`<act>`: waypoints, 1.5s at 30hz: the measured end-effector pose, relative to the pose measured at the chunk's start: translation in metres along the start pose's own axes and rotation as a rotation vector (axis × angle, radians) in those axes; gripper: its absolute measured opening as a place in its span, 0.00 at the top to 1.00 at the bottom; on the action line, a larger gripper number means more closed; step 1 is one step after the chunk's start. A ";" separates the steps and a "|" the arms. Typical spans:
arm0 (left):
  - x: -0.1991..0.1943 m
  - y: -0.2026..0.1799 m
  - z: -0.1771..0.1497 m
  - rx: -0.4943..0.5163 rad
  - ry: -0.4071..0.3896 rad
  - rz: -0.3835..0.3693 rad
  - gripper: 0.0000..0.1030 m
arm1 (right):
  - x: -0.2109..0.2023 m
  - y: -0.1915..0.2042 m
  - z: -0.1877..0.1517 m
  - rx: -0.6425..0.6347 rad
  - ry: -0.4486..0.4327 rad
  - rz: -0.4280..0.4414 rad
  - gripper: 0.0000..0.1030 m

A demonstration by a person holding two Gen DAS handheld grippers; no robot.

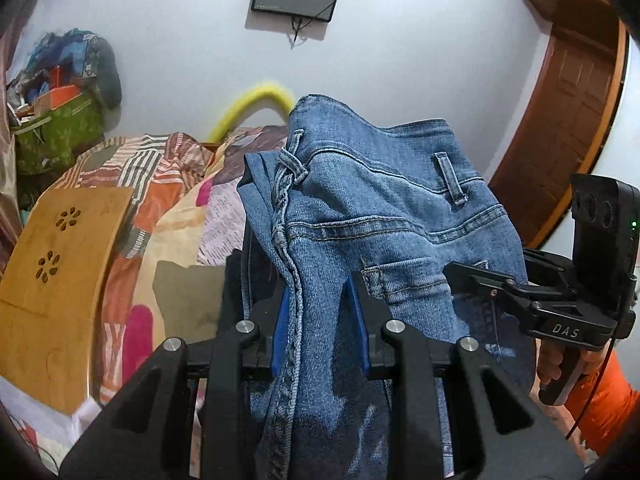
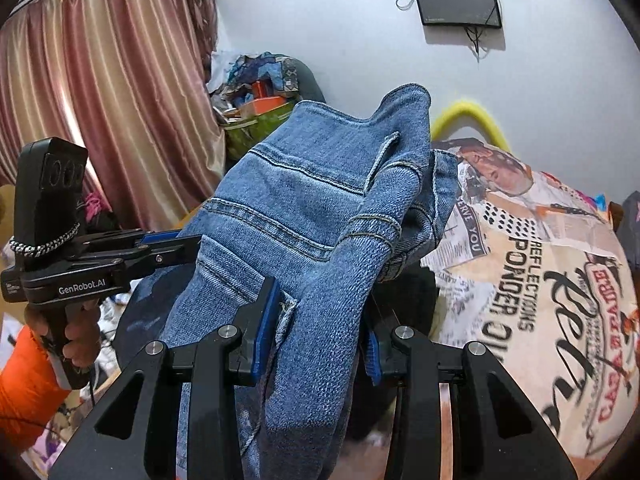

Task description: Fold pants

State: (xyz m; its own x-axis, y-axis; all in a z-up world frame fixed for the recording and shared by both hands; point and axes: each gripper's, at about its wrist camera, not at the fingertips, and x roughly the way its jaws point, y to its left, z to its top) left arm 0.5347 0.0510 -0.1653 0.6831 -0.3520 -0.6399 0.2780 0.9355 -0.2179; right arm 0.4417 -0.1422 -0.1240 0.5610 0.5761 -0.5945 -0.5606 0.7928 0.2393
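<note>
A pair of blue denim pants (image 1: 360, 208) hangs in the air, held up by both grippers at the waistband end, with belt loops and a back pocket showing. My left gripper (image 1: 318, 304) is shut on a bunched fold of the denim between its blue pads. My right gripper (image 2: 320, 320) is shut on the other side of the pants (image 2: 304, 208). The right gripper also shows at the right of the left wrist view (image 1: 472, 276), clamped on the pants' edge. The left gripper shows at the left of the right wrist view (image 2: 180, 246), also on the denim.
Below lies a bed with a patterned cover (image 1: 172, 200) and a printed cushion (image 2: 540, 280). A wooden lap board (image 1: 60, 280) lies at the left. A heap of clothes and bags (image 1: 60, 100) sits in the corner by a curtain (image 2: 100, 100). A wooden door (image 1: 568, 100) is at the right.
</note>
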 end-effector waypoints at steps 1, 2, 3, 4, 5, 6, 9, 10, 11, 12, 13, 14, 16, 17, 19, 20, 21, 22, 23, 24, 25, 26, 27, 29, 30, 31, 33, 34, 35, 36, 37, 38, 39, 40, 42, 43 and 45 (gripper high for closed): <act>0.011 0.005 0.000 0.001 0.007 0.004 0.73 | 0.012 -0.006 0.000 0.006 0.002 0.001 0.67; 0.021 0.010 0.000 -0.001 0.016 0.009 0.73 | 0.021 -0.012 0.001 0.012 0.006 0.003 0.67; 0.031 0.014 -0.001 0.000 0.028 0.017 0.73 | 0.029 -0.016 0.001 0.021 0.013 0.005 0.67; 0.037 0.016 -0.002 0.004 0.037 0.022 0.73 | 0.042 -0.023 0.000 0.036 0.024 0.009 0.67; 0.048 0.022 -0.007 0.004 0.046 0.028 0.73 | 0.050 -0.028 0.000 0.045 0.031 0.014 0.67; 0.057 0.027 -0.012 0.001 0.058 0.032 0.73 | 0.058 -0.032 -0.001 0.052 0.038 0.018 0.67; 0.086 0.044 -0.027 0.001 0.109 0.086 0.73 | 0.086 -0.045 -0.009 0.076 0.090 0.031 0.67; 0.092 0.049 -0.030 0.006 0.111 0.110 0.73 | 0.097 -0.049 -0.014 0.081 0.124 0.026 0.67; 0.095 0.053 -0.033 0.007 0.112 0.131 0.73 | 0.104 -0.052 -0.019 0.079 0.151 0.018 0.66; 0.097 0.057 -0.036 -0.004 0.117 0.136 0.73 | 0.109 -0.053 -0.023 0.073 0.177 0.004 0.65; 0.095 0.061 -0.039 -0.022 0.120 0.127 0.73 | 0.114 -0.054 -0.027 0.066 0.202 -0.023 0.61; 0.092 0.063 -0.041 -0.040 0.120 0.119 0.73 | 0.115 -0.055 -0.030 0.060 0.218 -0.051 0.60; 0.085 0.060 -0.044 -0.043 0.116 0.119 0.73 | 0.106 -0.060 -0.031 0.087 0.221 -0.022 0.60; 0.077 0.055 -0.046 -0.034 0.110 0.124 0.73 | 0.101 -0.061 -0.030 0.098 0.223 -0.013 0.59; 0.062 0.043 -0.049 -0.020 0.102 0.127 0.73 | 0.083 -0.058 -0.027 0.089 0.210 -0.049 0.59; 0.054 0.037 -0.050 -0.014 0.094 0.121 0.73 | 0.076 -0.056 -0.027 0.070 0.200 -0.072 0.59; 0.047 0.031 -0.049 -0.011 0.085 0.117 0.73 | 0.063 -0.052 -0.025 0.052 0.187 -0.090 0.59; 0.036 0.025 -0.047 -0.009 0.073 0.115 0.73 | 0.058 -0.051 -0.024 0.045 0.177 -0.096 0.59; 0.022 0.014 -0.047 -0.004 0.053 0.113 0.73 | 0.044 -0.049 -0.023 0.038 0.157 -0.099 0.59; 0.008 0.004 -0.046 -0.001 0.037 0.109 0.73 | 0.031 -0.045 -0.022 0.034 0.140 -0.099 0.59; -0.005 -0.004 -0.045 0.002 0.018 0.106 0.73 | 0.012 -0.038 -0.021 0.031 0.115 -0.099 0.59; -0.019 -0.014 -0.043 0.006 -0.004 0.104 0.73 | 0.000 -0.034 -0.019 0.029 0.095 -0.098 0.59; -0.034 -0.023 -0.042 0.014 -0.026 0.104 0.73 | -0.014 -0.028 -0.018 0.025 0.072 -0.096 0.59; -0.064 -0.043 -0.041 0.036 -0.073 0.111 0.73 | -0.046 -0.013 -0.015 0.022 0.015 -0.088 0.59; -0.077 -0.051 -0.040 0.043 -0.093 0.112 0.73 | -0.062 -0.006 -0.014 0.022 -0.009 -0.086 0.59; -0.093 -0.060 -0.040 0.050 -0.117 0.112 0.73 | -0.084 0.005 -0.013 0.020 -0.042 -0.087 0.59; -0.126 -0.078 -0.040 0.058 -0.164 0.112 0.73 | -0.109 0.017 -0.009 0.014 -0.090 -0.085 0.59; -0.145 -0.088 -0.042 0.063 -0.192 0.117 0.73 | -0.123 0.024 -0.009 0.011 -0.117 -0.082 0.59; -0.156 -0.093 -0.042 0.065 -0.209 0.122 0.73 | -0.139 0.034 -0.008 0.003 -0.146 -0.079 0.59; -0.175 -0.102 -0.044 0.070 -0.237 0.125 0.73 | -0.157 0.045 -0.008 -0.007 -0.176 -0.081 0.59; -0.189 -0.109 -0.047 0.073 -0.259 0.127 0.73 | -0.165 0.050 -0.008 -0.014 -0.194 -0.086 0.59; -0.203 -0.116 -0.050 0.077 -0.279 0.131 0.71 | -0.180 0.060 -0.009 -0.026 -0.221 -0.089 0.59; -0.222 -0.125 -0.055 0.081 -0.309 0.133 0.70 | -0.192 0.067 -0.010 -0.034 -0.242 -0.087 0.59; -0.232 -0.130 -0.058 0.082 -0.322 0.133 0.70 | -0.208 0.077 -0.011 -0.040 -0.265 -0.076 0.59; -0.261 -0.143 -0.067 0.085 -0.362 0.131 0.68 | -0.228 0.092 -0.014 -0.048 -0.294 -0.058 0.59; -0.270 -0.147 -0.071 0.087 -0.375 0.134 0.66 | -0.237 0.099 -0.016 -0.056 -0.309 -0.055 0.59; -0.292 -0.157 -0.080 0.089 -0.413 0.151 0.60 | -0.254 0.113 -0.021 -0.070 -0.341 -0.053 0.59</act>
State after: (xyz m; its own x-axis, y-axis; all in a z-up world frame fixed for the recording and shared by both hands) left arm 0.2376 0.0092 -0.0037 0.9278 -0.2105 -0.3080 0.1990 0.9776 -0.0685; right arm 0.2231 -0.2035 0.0382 0.7550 0.5772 -0.3112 -0.5591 0.8146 0.1543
